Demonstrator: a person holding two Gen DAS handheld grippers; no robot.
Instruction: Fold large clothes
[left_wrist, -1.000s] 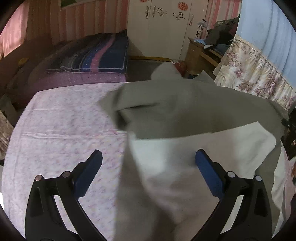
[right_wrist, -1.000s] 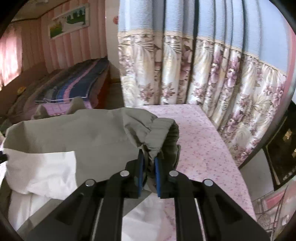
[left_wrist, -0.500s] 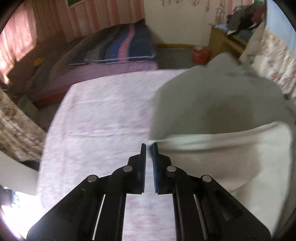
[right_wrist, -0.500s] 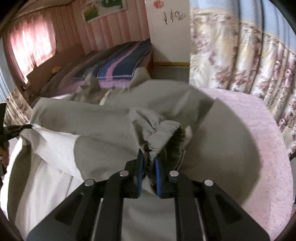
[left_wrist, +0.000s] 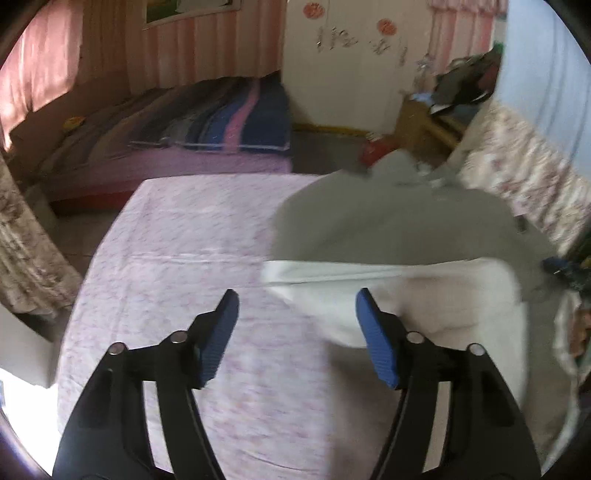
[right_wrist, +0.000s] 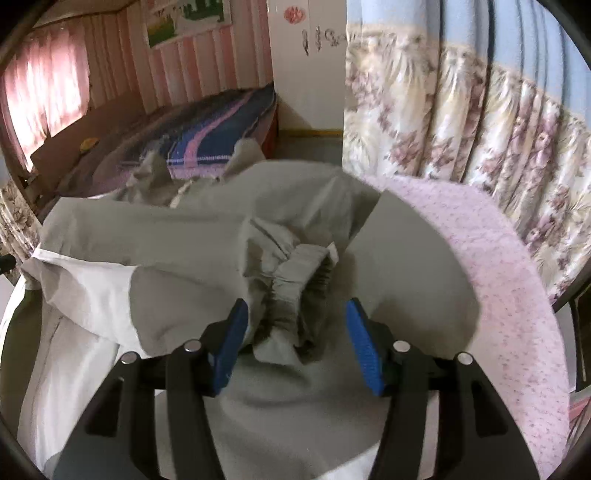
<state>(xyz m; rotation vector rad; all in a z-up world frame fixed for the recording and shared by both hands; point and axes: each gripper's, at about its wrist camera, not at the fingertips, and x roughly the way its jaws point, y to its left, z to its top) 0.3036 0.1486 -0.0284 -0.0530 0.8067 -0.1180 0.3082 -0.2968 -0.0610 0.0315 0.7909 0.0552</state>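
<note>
A large grey garment (left_wrist: 399, 225) with a white lining (left_wrist: 436, 299) lies on a table with a pink flowered cloth (left_wrist: 184, 258). My left gripper (left_wrist: 295, 314) is open above the cloth, with the white folded corner just ahead of its jaws. In the right wrist view the garment (right_wrist: 177, 240) is spread and folded over. Its gathered elastic cuff (right_wrist: 295, 291) lies between the jaws of my open right gripper (right_wrist: 293, 334), which does not hold it.
A bed with a striped blue and pink blanket (left_wrist: 221, 122) stands behind the table. Flowered curtains (right_wrist: 480, 140) hang at the right. A wooden stand with piled clothes (left_wrist: 454, 96) is at the back right. The pink cloth's right edge (right_wrist: 517, 295) curves near the curtain.
Both grippers have opened and let go of the garment. The left one had shut on the white corner half a second ago; the right one had held the cuff. The garment now lies folded.
</note>
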